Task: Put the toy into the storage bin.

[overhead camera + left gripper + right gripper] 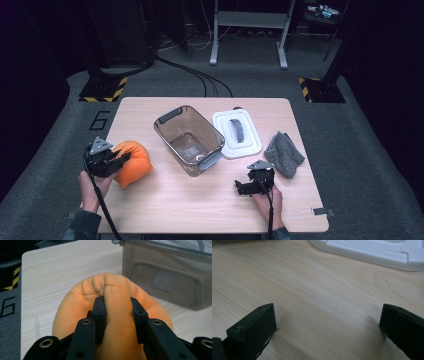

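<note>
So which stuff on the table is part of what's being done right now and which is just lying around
In use:
- orange plush, pinched by the left claw
- clear bin, open beside it, probably its target

Lying about:
- white lid
- grey cloth
- right claw, open over bare table

Bin (190, 140) mid-table, cushion (132, 162) left, lid (236, 134) then cloth (284, 154) right.

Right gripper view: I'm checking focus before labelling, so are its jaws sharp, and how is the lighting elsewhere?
Right gripper view: jaws soft-edged, table grain sharper. High view: table lit, surroundings dark. Left gripper view: orange plush clear, evenly lit, pinched by the left gripper.
</note>
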The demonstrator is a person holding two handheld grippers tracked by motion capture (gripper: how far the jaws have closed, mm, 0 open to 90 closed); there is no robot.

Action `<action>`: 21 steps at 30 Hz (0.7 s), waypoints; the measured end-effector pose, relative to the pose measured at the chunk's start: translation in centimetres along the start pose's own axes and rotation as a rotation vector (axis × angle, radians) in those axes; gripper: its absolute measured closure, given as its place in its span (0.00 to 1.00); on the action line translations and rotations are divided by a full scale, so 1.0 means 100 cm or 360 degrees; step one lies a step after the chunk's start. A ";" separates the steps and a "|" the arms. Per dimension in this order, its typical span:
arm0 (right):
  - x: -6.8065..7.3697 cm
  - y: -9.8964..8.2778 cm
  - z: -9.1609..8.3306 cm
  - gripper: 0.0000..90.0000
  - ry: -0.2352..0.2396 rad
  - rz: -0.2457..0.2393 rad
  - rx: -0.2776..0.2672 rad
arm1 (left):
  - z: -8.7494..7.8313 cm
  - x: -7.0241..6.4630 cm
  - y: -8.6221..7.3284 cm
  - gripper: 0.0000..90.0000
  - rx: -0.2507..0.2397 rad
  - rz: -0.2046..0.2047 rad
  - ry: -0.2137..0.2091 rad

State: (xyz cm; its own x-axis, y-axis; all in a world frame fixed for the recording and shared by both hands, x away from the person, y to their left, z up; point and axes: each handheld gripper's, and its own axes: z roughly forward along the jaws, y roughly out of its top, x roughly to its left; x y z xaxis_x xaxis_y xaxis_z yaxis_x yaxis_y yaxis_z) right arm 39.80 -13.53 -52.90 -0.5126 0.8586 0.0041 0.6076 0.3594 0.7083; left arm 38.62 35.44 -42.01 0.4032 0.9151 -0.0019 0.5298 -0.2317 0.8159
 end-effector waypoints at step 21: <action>0.000 0.000 0.000 0.00 -0.0003 -0.0001 0.0000 | -0.012 0.012 0.035 0.79 -0.0064 0.0002 0.0035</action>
State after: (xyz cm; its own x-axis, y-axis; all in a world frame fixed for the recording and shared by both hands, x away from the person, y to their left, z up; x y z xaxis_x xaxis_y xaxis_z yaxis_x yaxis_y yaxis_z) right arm 39.79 -13.54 -52.91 -0.5121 0.8589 0.0023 0.6072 0.3601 0.7083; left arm 40.09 36.16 -38.52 0.3871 0.9220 0.0113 0.4986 -0.2196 0.8386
